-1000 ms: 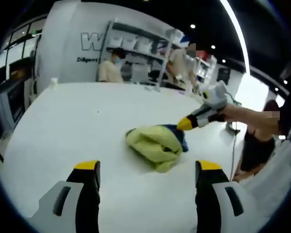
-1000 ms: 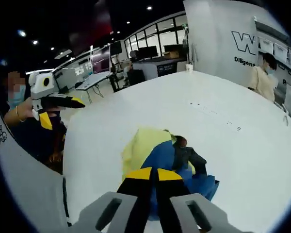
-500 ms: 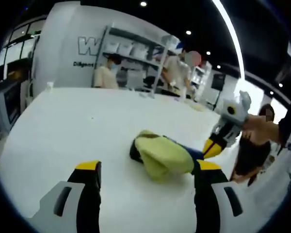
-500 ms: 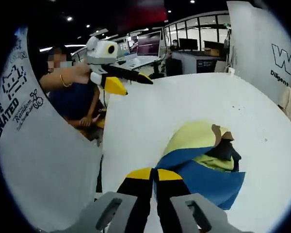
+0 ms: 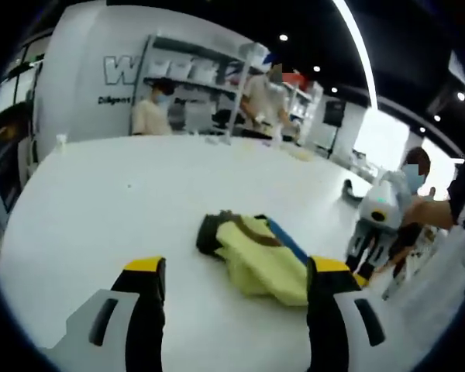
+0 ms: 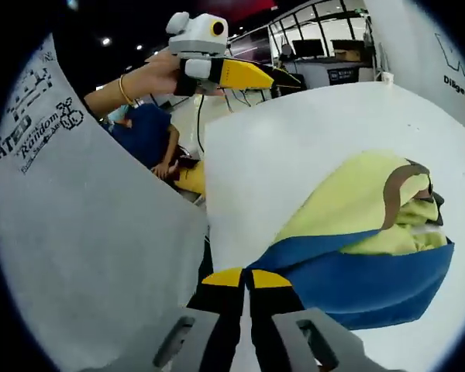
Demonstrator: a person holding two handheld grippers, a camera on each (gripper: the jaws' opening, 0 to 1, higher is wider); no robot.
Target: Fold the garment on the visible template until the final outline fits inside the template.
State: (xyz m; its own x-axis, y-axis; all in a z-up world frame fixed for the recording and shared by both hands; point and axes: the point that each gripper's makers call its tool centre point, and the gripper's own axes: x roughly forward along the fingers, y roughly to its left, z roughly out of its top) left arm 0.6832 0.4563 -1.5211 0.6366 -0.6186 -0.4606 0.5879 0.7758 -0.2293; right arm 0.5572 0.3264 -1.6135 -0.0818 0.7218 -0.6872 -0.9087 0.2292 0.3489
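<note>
garment (image 6: 356, 232) sits bunched on the white table (image 5: 101, 201), toward the edge nearest the person, a yellow-green body with a blue panel and a dark patch at its far end. right gripper (image 6: 246, 280) has its yellow-tipped jaws pressed together on the corner of the blue panel, and over the last second it has dragged that corner back toward the person: the blue cloth, crumpled under the jaws a second ago, now stretches out flat and taut across the right gripper view. in the left gripper view the heap has gone from a rounded lump to a longer, flatter shape, with the blue showing as a stripe along its side. left gripper (image 5: 232, 271) holds nothing, its jaws standing wide apart over bare table short of the garment. no template outline can be made out on the table. my reading: the garment is being opened out before any fold, so the task is early.
</note>
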